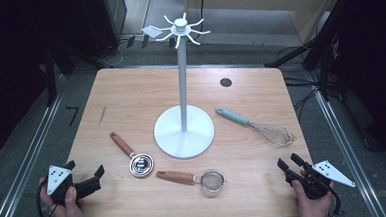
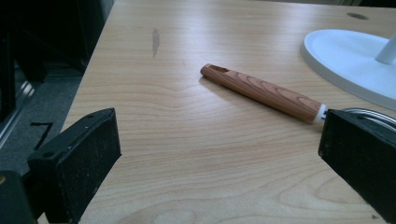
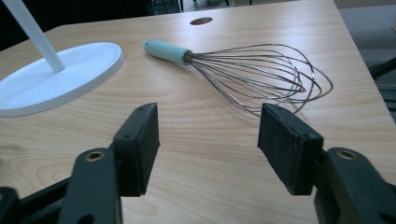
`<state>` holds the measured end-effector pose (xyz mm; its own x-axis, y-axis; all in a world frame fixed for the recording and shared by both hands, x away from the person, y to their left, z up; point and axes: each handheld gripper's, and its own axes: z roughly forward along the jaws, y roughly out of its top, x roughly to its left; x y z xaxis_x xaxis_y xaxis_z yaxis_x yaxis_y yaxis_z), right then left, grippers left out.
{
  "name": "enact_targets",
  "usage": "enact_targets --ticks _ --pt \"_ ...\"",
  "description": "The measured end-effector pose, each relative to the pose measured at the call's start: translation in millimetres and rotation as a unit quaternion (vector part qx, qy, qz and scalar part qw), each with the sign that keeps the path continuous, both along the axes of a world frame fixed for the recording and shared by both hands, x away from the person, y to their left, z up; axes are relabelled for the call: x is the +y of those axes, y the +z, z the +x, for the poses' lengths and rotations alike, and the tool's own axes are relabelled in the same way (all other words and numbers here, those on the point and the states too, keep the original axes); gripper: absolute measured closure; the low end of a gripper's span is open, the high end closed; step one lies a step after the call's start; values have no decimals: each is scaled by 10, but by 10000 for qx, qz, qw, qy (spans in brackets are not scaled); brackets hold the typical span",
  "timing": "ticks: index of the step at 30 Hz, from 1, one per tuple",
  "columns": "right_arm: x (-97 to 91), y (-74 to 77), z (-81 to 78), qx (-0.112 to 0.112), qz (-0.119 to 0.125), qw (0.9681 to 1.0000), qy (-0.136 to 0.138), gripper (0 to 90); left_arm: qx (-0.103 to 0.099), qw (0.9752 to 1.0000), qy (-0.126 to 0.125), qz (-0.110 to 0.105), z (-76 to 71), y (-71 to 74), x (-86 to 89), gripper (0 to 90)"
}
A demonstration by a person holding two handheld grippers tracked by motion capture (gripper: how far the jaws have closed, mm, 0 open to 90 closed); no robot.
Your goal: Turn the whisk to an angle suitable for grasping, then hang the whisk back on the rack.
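From above my table (image 1: 130,92) is evenly and brightly lit while the room around it sinks into black, the stand (image 1: 184,131) throws barely a shadow, and along my own claws the near jaws go soft and the wood shows pale glare.

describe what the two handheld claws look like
The left claw and the right claw are both black, with two blocky flat-faced jaws. Each carries a grey three-cornered plate with small dark dots on top, and a black cable trails from each. No sleeves show.
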<state>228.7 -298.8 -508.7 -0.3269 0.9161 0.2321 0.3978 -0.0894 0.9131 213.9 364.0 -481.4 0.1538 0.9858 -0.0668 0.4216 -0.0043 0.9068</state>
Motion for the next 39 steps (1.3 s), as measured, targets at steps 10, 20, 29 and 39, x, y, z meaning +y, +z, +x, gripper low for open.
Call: enact_targets --ticks 10,20,29,39 --pt "116 52 135 189 -686 9971 270 452 96 9999 -17 -58 139 25 65 0" --pt "252 256 148 558 -950 9892 968 340 80 9997 -218 -62 143 8 42 0" --pt "376 450 433 1174 -1154 9731 1614 396 63 9996 -259 -111 106 -3 46 0" --pt "535 718 802 1439 -2147 9494 1784 407 11 9994 -321 -153 99 -8 33 0"
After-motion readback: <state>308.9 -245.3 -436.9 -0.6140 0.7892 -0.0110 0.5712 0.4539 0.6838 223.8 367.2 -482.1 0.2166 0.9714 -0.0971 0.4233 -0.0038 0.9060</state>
